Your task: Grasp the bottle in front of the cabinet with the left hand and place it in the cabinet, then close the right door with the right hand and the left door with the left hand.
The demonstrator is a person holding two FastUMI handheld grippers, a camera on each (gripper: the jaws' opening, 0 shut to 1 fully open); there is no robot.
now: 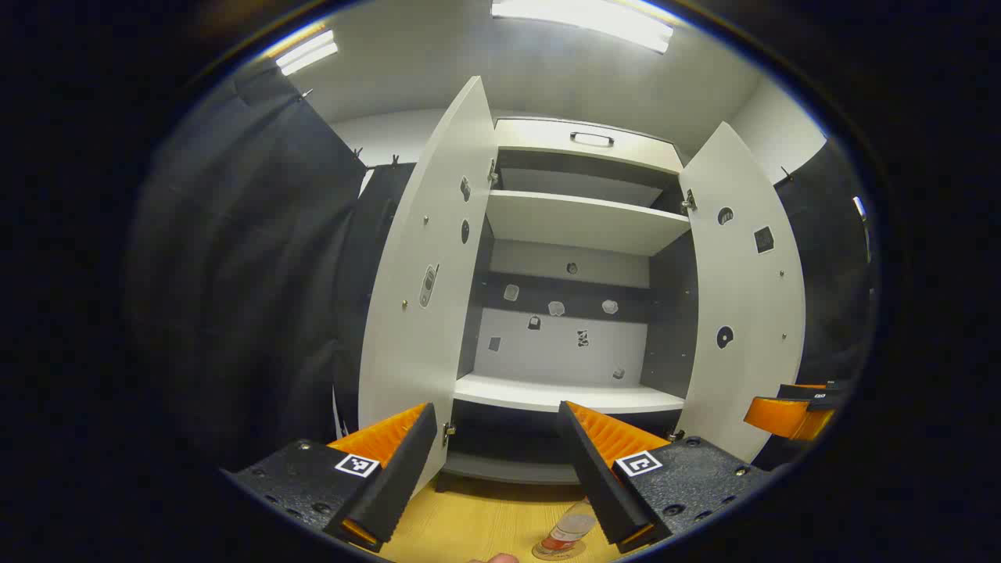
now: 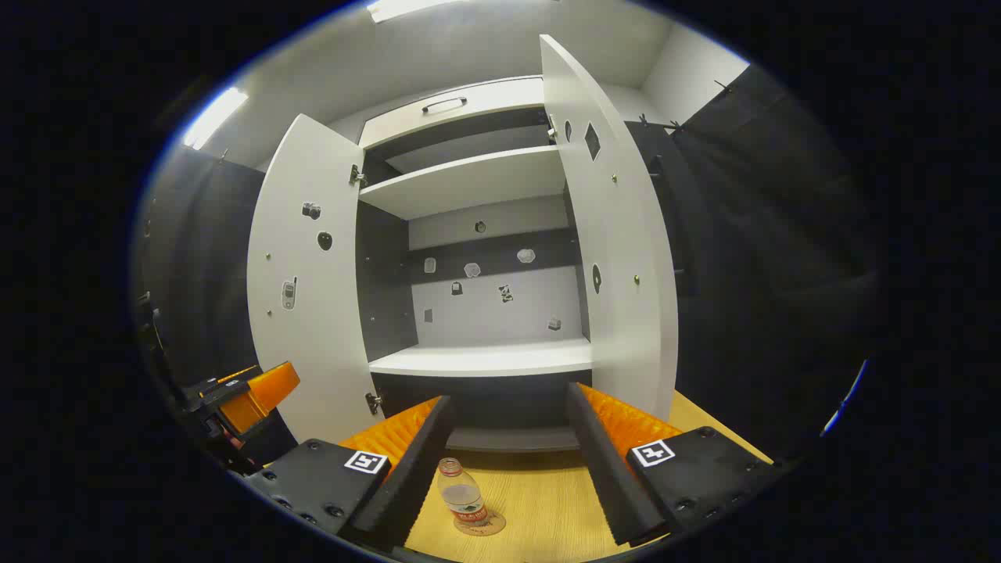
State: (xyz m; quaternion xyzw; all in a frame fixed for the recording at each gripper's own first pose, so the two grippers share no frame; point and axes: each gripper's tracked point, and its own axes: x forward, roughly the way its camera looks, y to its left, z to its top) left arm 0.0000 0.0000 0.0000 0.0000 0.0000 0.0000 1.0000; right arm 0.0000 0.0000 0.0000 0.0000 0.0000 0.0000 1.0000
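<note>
The cabinet stands with both doors swung wide, and everything here can be placed against it. The plastic bottle stands upright on a round coaster on the wooden floor just in front of the cabinet's base, below its lower shelf, which is bare. The left gripper hovers in front of the cabinet with its fingers spread apart and nothing between them; in its own view the bottle sits low and toward its right-hand finger, not centred in the gap. The right gripper hangs likewise released and empty, facing the cabinet's opening. As I judge it, the grasp has not yet begun. The chief risk is that the left gripper comes down off-centre, so one finger strikes the bottle's shoulder and tips it over or pushes it off the coaster. A light, slender bottle may also twist if pinched too near its cap. On the way in, the left door stands close to the path, and a wide swing could knock it; the same holds for the right door later.
</note>
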